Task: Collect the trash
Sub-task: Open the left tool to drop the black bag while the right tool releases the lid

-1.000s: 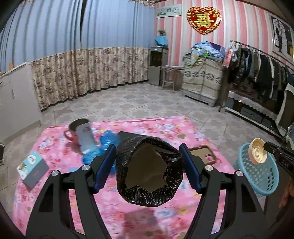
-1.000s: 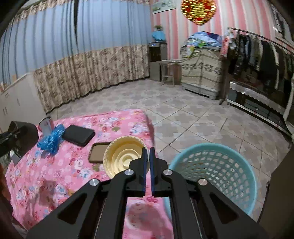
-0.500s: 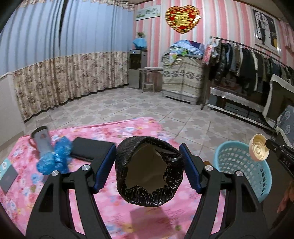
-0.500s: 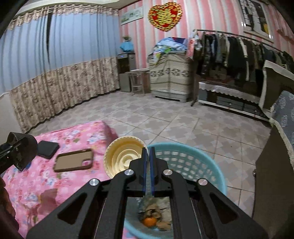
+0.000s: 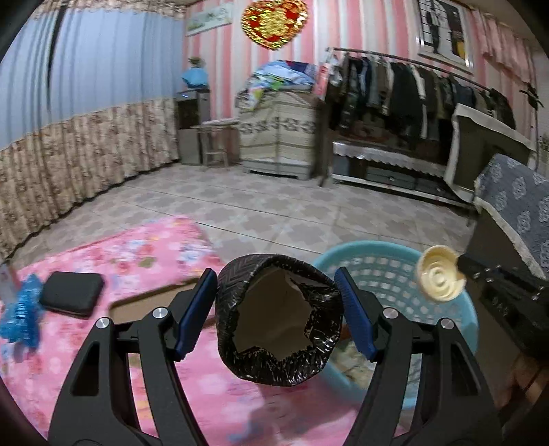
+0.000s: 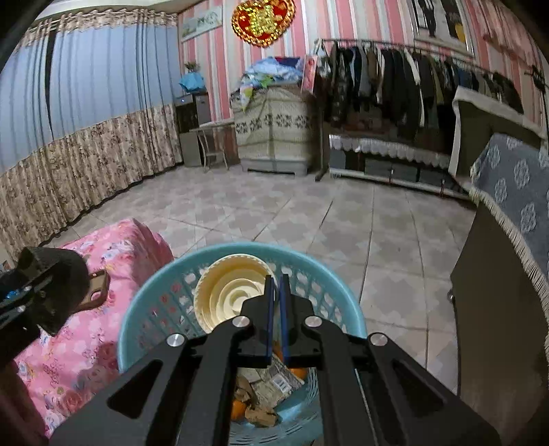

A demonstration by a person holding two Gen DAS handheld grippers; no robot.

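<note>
Hovering over blue basket (image 6: 144, 308): right gripper (image 6: 276, 284) clenched on cream lid (image 6: 226, 291), poised for drop; left gripper (image 5: 276, 302) grasping black cup (image 5: 278, 319), awaiting turn.

gold 囍 sign, red heart wall ornament (image 5: 273, 22)

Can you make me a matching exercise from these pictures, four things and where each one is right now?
Things:
1. black cup
2. cream lid
3. black case
4. orange peel

Places:
A. lying on the pink cloth
B. at the bottom of the blue basket
C. between the left gripper's fingers
D. pinched by the right gripper above the basket

Pairs: 1-C, 2-D, 3-A, 4-B
</note>
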